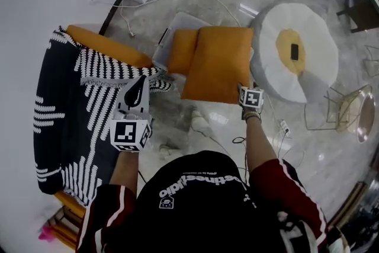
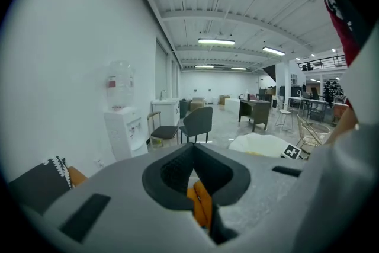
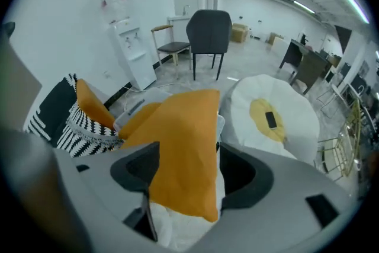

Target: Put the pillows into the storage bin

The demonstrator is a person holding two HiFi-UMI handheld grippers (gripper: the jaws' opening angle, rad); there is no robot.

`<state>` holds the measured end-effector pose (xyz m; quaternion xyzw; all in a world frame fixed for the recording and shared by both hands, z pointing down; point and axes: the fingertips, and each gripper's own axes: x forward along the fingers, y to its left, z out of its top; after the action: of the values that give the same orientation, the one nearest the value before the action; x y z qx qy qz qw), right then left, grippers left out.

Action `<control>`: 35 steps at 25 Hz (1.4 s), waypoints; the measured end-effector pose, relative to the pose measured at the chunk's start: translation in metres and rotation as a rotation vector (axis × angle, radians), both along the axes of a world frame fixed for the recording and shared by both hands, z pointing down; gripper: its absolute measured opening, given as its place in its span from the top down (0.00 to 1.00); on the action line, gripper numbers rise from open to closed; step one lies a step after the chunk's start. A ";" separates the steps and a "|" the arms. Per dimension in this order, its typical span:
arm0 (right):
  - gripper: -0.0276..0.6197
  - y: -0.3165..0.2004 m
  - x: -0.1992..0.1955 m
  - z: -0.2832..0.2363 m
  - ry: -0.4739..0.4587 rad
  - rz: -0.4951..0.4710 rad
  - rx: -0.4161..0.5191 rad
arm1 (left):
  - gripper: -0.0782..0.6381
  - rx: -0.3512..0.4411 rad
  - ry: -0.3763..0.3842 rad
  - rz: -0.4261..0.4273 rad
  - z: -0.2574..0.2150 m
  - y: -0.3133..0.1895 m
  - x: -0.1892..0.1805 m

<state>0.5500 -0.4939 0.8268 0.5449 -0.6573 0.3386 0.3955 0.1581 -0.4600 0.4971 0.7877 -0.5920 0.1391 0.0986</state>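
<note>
A large orange pillow (image 1: 219, 65) rests tilted over the clear storage bin (image 1: 169, 38), with a second orange pillow (image 1: 182, 51) in the bin beside it. My right gripper (image 1: 250, 96) is at the big pillow's near right corner. In the right gripper view that pillow (image 3: 183, 145) lies between the widely parted jaws of the open right gripper (image 3: 186, 172). My left gripper (image 1: 135, 101) is shut with nothing in it, hovering over a black-and-white patterned pillow (image 1: 100, 83) on the sofa. A third orange pillow (image 1: 106, 44) lies behind the patterned one. The left gripper (image 2: 195, 186) points out into the room.
A round white pouf (image 1: 314, 62) with a yellow centre and a dark flat object on it stands right of the bin. Gold wire chairs (image 1: 349, 109) are further right. Cables (image 1: 228, 136) trail on the marble floor. A water dispenser (image 3: 127, 44) and a dark chair (image 3: 207, 32) stand by the wall.
</note>
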 end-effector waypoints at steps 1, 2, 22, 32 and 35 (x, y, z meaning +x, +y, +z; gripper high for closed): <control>0.46 0.001 0.002 -0.004 0.007 0.005 0.013 | 0.89 0.003 0.001 0.009 -0.002 0.002 0.000; 0.46 0.000 0.001 -0.008 0.002 0.002 0.027 | 0.89 0.005 0.003 0.015 -0.003 0.003 0.000; 0.46 -0.003 -0.070 -0.144 -0.119 -0.117 0.326 | 0.89 0.145 -0.005 -0.056 -0.072 0.087 -0.043; 0.46 0.029 -0.202 -0.195 -0.197 -0.313 0.376 | 0.89 0.208 -0.013 -0.280 -0.107 0.186 -0.146; 0.46 0.044 -0.253 -0.214 -0.230 -0.399 0.399 | 0.89 0.229 -0.013 -0.360 -0.114 0.223 -0.180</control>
<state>0.2974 -0.4498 0.6125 0.4300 -0.8454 0.1779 0.2622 -0.0218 -0.2371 0.3830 0.6743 -0.7358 0.0562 0.0279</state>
